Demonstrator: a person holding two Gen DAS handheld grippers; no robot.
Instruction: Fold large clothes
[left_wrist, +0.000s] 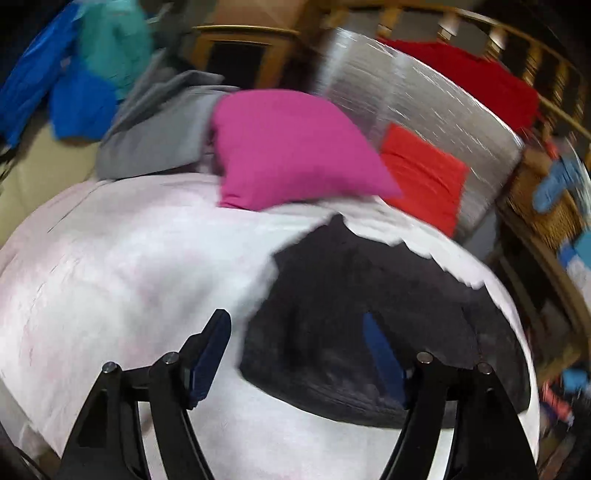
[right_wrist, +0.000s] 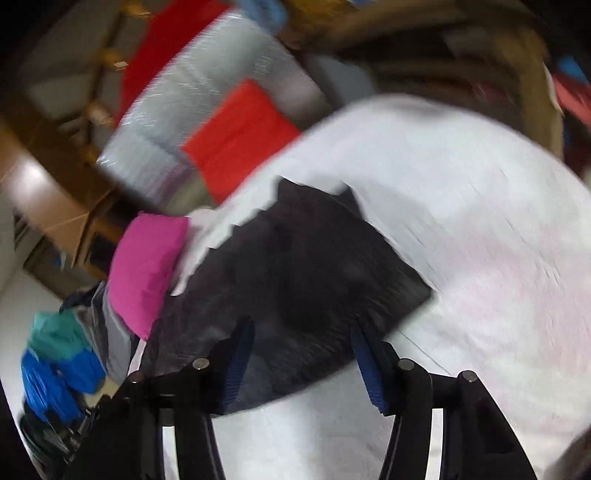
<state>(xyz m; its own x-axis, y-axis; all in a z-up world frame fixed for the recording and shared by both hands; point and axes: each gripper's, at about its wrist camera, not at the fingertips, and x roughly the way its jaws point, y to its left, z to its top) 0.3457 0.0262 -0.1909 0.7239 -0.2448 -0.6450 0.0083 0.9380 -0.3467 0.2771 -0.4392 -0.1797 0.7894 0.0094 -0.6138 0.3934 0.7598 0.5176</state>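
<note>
A dark, nearly black folded garment (left_wrist: 351, 295) (right_wrist: 295, 266) lies flat on a white cloth-covered surface (left_wrist: 129, 277) (right_wrist: 461, 221). My left gripper (left_wrist: 295, 354) hovers over its near edge with the blue pads wide apart; the right pad (left_wrist: 382, 356) stands in front of the dark fabric and the left pad over the white cover. My right gripper (right_wrist: 303, 363) hangs above the same garment, jaws apart, with the dark fabric showing behind both pads. Neither gripper pinches the cloth. Both views are blurred.
A pink folded garment (left_wrist: 288, 147) (right_wrist: 147, 266) rests at the far edge of the white cover, and an orange-red one (left_wrist: 421, 177) (right_wrist: 240, 136) lies on a silver sheet (left_wrist: 406, 96). Grey (left_wrist: 162, 125), blue and teal clothes (left_wrist: 74, 74) are piled beside them. Wooden furniture stands behind.
</note>
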